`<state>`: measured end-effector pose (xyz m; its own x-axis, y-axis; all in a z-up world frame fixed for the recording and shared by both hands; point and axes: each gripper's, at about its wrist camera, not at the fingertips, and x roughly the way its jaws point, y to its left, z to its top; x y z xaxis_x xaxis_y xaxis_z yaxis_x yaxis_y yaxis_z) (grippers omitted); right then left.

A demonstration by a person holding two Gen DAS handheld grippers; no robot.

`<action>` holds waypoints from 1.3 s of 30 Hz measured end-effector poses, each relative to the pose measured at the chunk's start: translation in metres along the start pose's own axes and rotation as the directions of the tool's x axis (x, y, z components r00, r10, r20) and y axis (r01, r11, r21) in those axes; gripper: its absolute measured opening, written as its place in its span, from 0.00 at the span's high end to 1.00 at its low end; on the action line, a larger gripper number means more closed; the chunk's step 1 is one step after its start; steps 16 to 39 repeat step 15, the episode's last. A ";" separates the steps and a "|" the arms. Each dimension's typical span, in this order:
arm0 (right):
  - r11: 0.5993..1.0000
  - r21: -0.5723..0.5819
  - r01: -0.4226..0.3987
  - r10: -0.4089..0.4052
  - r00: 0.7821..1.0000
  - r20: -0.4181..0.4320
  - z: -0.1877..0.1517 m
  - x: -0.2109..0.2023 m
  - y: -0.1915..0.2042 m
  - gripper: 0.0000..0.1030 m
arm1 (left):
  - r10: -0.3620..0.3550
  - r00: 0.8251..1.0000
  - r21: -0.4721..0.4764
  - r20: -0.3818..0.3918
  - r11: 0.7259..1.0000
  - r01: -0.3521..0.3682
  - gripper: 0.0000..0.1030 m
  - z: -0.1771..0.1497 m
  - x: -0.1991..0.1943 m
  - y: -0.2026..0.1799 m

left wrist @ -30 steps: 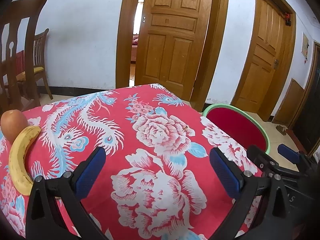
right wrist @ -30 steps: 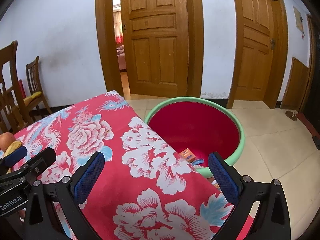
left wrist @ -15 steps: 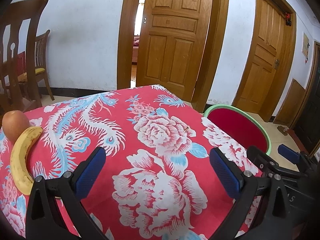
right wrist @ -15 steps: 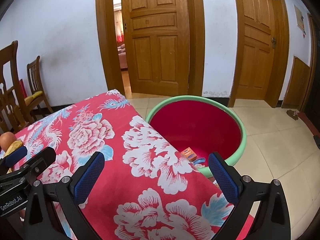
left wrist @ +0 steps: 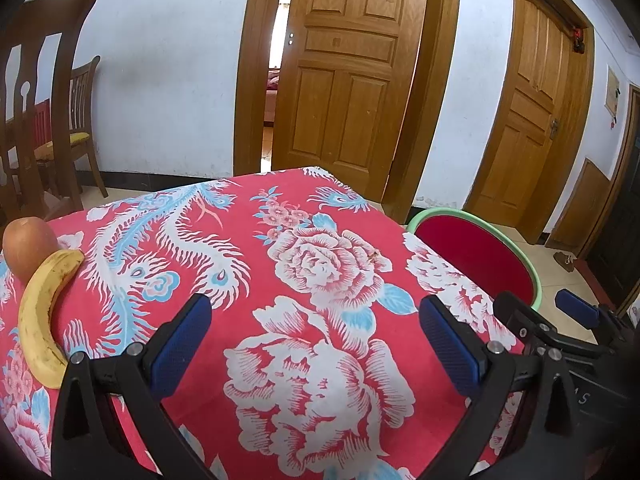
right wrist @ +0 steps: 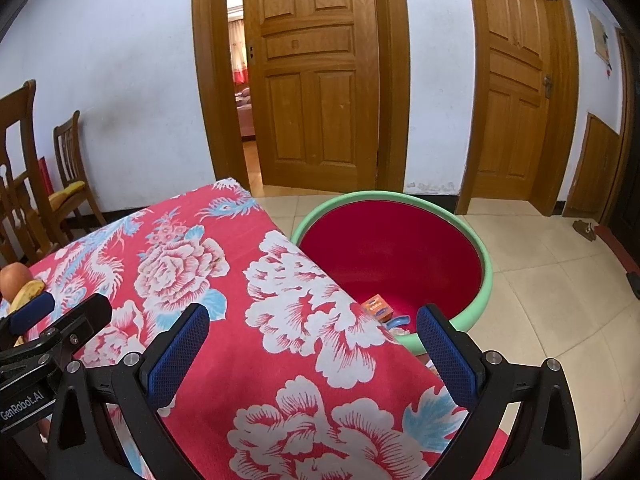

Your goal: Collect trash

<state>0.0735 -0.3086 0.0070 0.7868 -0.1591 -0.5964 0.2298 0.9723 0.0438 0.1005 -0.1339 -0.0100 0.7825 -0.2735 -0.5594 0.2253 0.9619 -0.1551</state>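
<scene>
At the far left of the left wrist view, a wooden chair is cut off by the frame edge, with a second chair behind it. Below them, on the left part of the tabletop under its red flowered cloth, a round orange-brown fruit sits partly hidden behind the tip of a banana. The two touch. The banana's long axis runs from the near edge away toward the far side, and its lower end is hidden behind the left claw's frame.

The left claw hovers over the middle of the cloth, released, its blue pads wide apart with nothing between them.

To the right, the right claw is also released and empty, poised above the tabletop's right edge. In the left view only its tips show, at the lower right corner.

Just beyond that edge a red basin with a green rim stands on the tiled floor, its near side hidden by the tabletop. The trash lies at its bottom: a small orange box, lying flat with its long axis angled toward the lower right, and beside it a blue scrap too small to identify. A little pale debris is half hidden behind the claw's right pad.
</scene>
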 end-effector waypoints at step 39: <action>1.000 0.002 -0.009 0.009 1.000 -0.010 0.000 0.002 0.000 0.00 | 0.003 1.000 0.000 0.001 1.000 -0.003 0.01 0.000 0.000 0.000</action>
